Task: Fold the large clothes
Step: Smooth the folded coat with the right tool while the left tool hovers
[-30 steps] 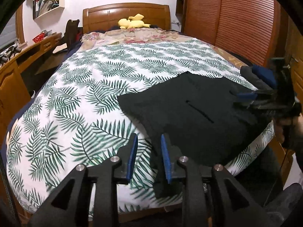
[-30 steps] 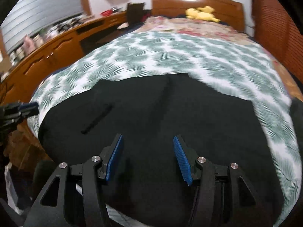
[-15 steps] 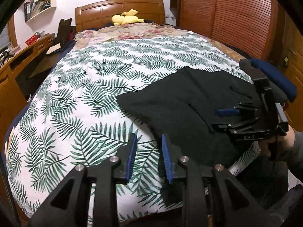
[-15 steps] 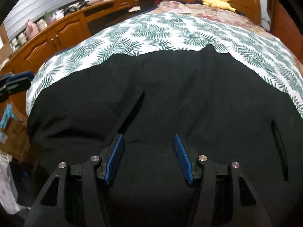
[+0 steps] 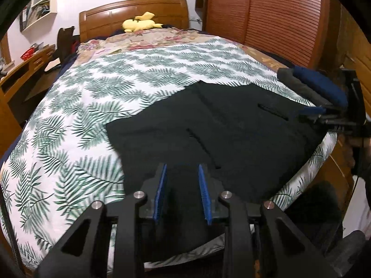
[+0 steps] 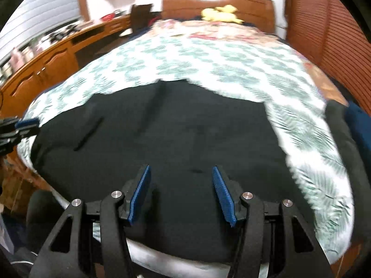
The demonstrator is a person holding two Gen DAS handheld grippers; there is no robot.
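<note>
A large black garment (image 5: 222,136) lies spread flat on the near end of the leaf-print bed cover (image 5: 92,106); it fills the lower half of the right wrist view (image 6: 176,139). My left gripper (image 5: 182,173) is open and empty, its blue pads just over the garment's near left corner. My right gripper (image 6: 182,173) is open wide and empty over the garment's near edge; it also shows at the right of the left wrist view (image 5: 324,113). The left gripper shows at the left edge of the right wrist view (image 6: 20,127).
A wooden headboard (image 5: 132,14) with a yellow plush toy (image 5: 139,24) is at the far end. A wooden desk (image 6: 53,55) runs along the left. Slatted wooden wardrobe doors (image 5: 273,16) stand on the right. Dark folded clothes (image 6: 352,127) lie at the bed's right edge.
My left gripper has moved right, onto the garment's corner, and opened wider. My right gripper has pulled back from the garment, still open, and its view is blurred by motion.
</note>
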